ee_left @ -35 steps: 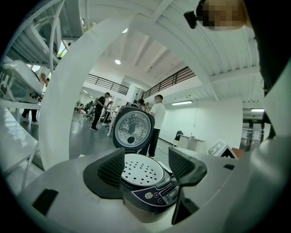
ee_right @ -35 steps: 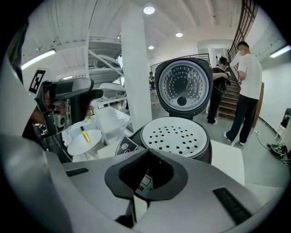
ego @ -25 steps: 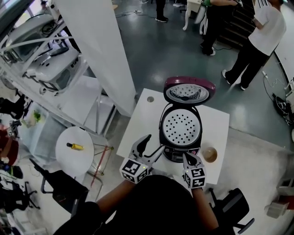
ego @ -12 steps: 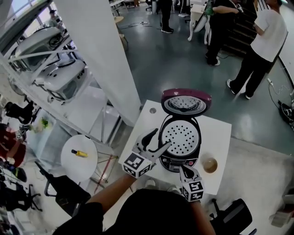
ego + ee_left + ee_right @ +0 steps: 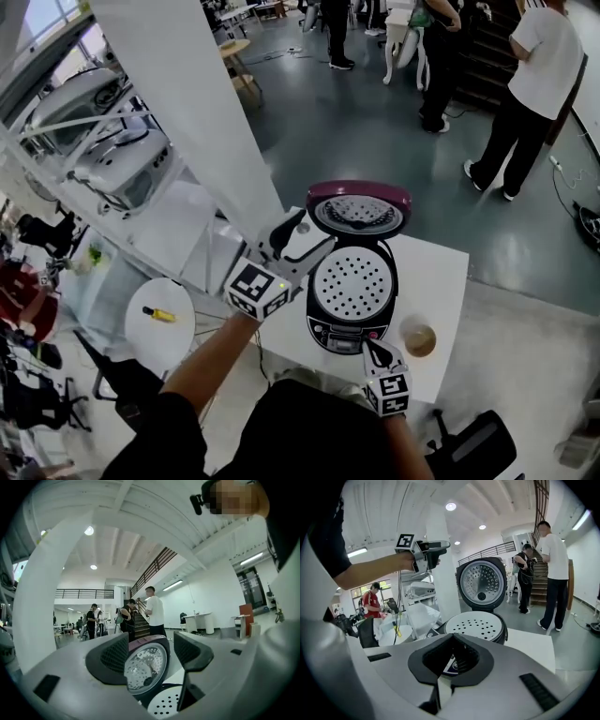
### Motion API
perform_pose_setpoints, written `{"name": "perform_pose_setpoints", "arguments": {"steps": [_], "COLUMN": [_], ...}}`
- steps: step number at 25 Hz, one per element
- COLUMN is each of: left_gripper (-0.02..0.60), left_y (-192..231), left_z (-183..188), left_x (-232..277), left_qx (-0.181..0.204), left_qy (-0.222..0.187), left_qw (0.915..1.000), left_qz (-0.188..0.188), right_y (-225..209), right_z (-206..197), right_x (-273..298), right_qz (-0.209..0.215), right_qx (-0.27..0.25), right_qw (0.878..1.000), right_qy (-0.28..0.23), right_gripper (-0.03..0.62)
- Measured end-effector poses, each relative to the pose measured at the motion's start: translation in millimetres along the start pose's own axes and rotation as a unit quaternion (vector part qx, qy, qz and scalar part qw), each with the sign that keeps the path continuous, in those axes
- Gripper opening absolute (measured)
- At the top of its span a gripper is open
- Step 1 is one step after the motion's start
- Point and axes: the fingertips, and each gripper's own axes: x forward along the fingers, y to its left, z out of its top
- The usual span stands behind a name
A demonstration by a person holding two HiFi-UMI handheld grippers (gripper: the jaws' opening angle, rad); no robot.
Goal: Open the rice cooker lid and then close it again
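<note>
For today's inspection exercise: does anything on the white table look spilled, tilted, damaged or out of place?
Nothing stands out. The rice cooker sits upright on the table, lid standing open, perforated tray seated level. The small cup beside it is upright, with no spill visible.

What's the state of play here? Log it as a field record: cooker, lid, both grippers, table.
rice cooker: on the white table, perforated inner plate exposed
lid: open, upright at the back
left gripper: jaws apart, empty, raised beside the lid, aimed at it
right gripper: jaws shut, empty, low at the cooker's front
cup: on the table, right of the cooker
</note>
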Motion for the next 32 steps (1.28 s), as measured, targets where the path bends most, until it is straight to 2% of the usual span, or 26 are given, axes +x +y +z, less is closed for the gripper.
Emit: {"name": "perform_pose_setpoints", "arguments": {"steps": [3,8,11,18,21,25,28,32], "left_gripper": [0.279,0.279,0.279,0.279,0.278,0.278,0.277,0.229], "left_y": [19.0,41.6,56.4,74.0,77.0,78.6,82.4,89.6], "left_z": [4.4,19.9,16.1,-0.1,-8.6,-26.6,-31.5,-37.0], "left_x": [16.9,43.9,59.2,88.3,100.3,112.8,120.2,126.0], "left_qx": [-0.008,-0.009,-0.014,-0.011,-0.008,0.002,0.0,-0.01], "left_qy": [0.007,-0.012,-0.003,0.008,0.02,0.06,0.065,0.074], "left_qw": [0.9999,0.9998,0.9995,0.9977,0.9958,0.9911,0.9893,0.9879], "left_qz": [-0.001,-0.011,-0.027,-0.067,-0.089,-0.119,-0.13,-0.136], "right_y": [-9.6,-17.4,-16.9,-34.6,-36.5,-48.1,-61.3,-65.5], "right_z": [-4.2,7.2,8.7,25.3,27.8,28.1,28.4,25.9], "right_x": [-0.1,8.9,15.4,31.5,36.8,35.5,34.6,35.7], "right_qz": [-0.006,-0.019,-0.022,-0.061,-0.069,-0.094,-0.116,-0.131], "right_qx": [0.007,0.009,0.006,0.002,-0.004,0.003,0.008,0.019], "right_qw": [1.0,1.0,1.0,0.998,0.998,0.996,0.993,0.991], "right_qy": [0.003,0.0,0.004,-0.007,-0.002,0.005,0.006,0.01], "right_gripper": [0.0,0.0,0.0,0.0,0.0,0.0,0.0,0.0]}}
